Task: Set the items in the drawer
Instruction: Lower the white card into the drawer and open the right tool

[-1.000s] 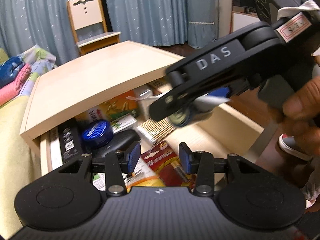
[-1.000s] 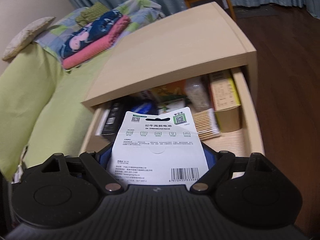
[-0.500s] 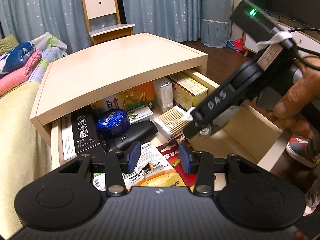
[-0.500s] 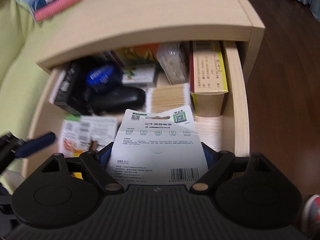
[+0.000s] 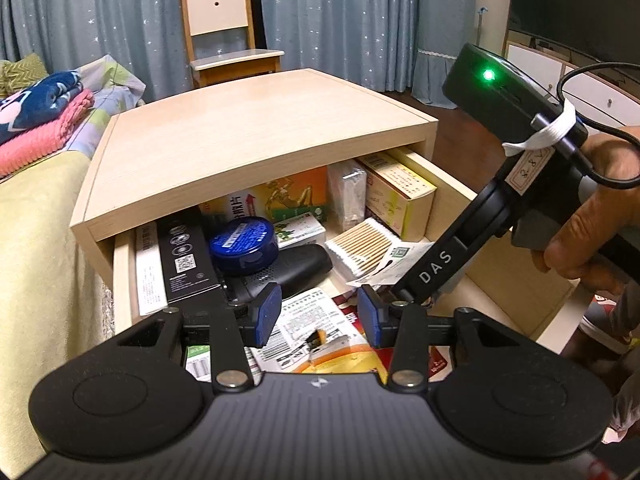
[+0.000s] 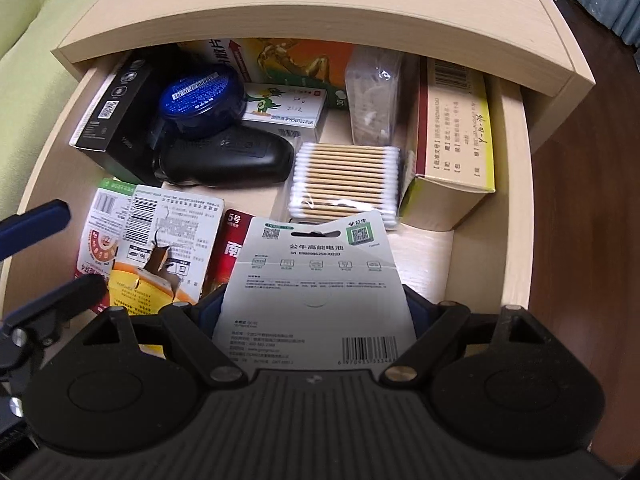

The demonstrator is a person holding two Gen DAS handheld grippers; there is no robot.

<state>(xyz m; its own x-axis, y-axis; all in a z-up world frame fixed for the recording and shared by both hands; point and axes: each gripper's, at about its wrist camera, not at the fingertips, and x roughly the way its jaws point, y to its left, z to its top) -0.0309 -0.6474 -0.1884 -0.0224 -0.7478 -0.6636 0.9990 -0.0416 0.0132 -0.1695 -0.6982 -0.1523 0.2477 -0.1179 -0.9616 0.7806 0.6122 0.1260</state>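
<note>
The open wooden drawer [image 6: 516, 216] of a pale nightstand [image 5: 256, 136] is filled with items. My right gripper [image 6: 316, 312] is shut on a white battery card [image 6: 320, 280] printed with a barcode and a green QR code. It holds the card low over the drawer's front middle, above a red battery pack [image 6: 230, 256] and just before a cotton swab pack [image 6: 346, 180]. In the left wrist view the right gripper [image 5: 404, 294] slants down into the drawer [image 5: 460, 196], a hand on its handle. My left gripper [image 5: 317, 316] hovers open and empty over the drawer's front left.
Inside lie a black box [image 6: 116, 116], a blue round tin [image 6: 202, 98], a black oval device [image 6: 228, 158], a yellow-edged carton [image 6: 456, 136], a green-and-white box [image 6: 286, 110] and torn card packs [image 6: 160, 248]. A chair [image 5: 224, 28] and curtains stand behind; bedding lies left.
The right gripper has come down and forward with the card, from above the nightstand into the drawer's front. The left gripper stays open and has tilted slightly, showing more of the drawer.
</note>
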